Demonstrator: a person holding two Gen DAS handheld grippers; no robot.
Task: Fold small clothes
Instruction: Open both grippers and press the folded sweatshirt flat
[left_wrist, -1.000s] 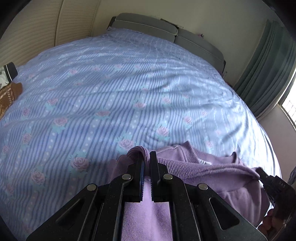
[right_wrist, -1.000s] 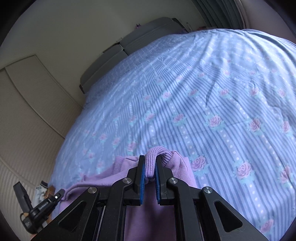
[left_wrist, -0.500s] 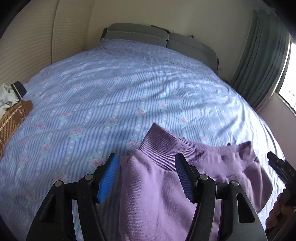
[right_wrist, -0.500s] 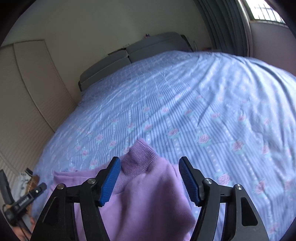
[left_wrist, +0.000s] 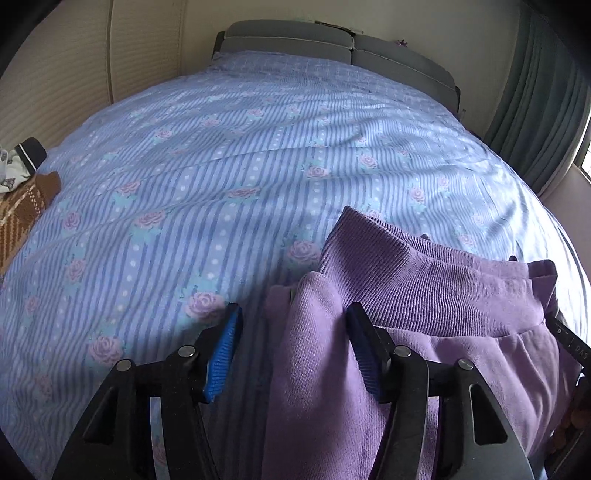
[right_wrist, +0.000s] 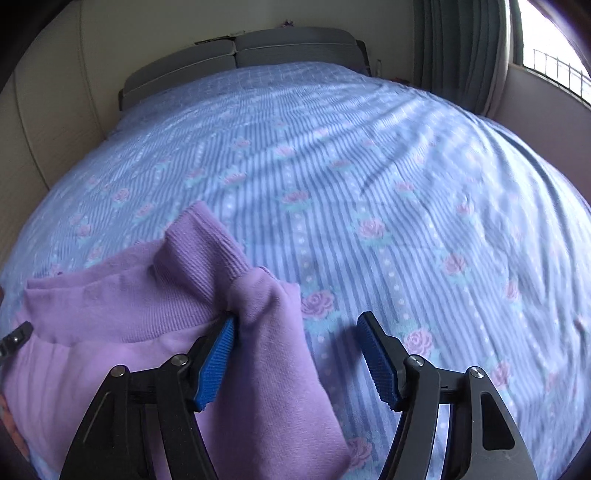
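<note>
A small purple sweatshirt (left_wrist: 424, 295) with ribbed cuffs lies folded on the bed, near me. My left gripper (left_wrist: 291, 354) is open, and the garment's left folded edge lies loose between its blue pads (left_wrist: 221, 354). My right gripper (right_wrist: 299, 354) is open too; the sweatshirt (right_wrist: 129, 306) lies under and left of it, its right folded sleeve between the jaws, close against the left pad (right_wrist: 218, 358). Neither gripper holds the cloth. The other gripper's tip shows at each view's edge.
The bed (left_wrist: 258, 147) has a blue striped cover with pink roses and a grey headboard (left_wrist: 332, 40). A brown patterned garment (left_wrist: 22, 206) and a white one lie at the bed's left edge. Grey curtains (right_wrist: 461, 48) and a window stand to the right.
Both grippers were shut on the sweatshirt's ribbed cuffs a second ago. Both have opened and let the cloth drop onto the bed. Both have since shifted outwards.
</note>
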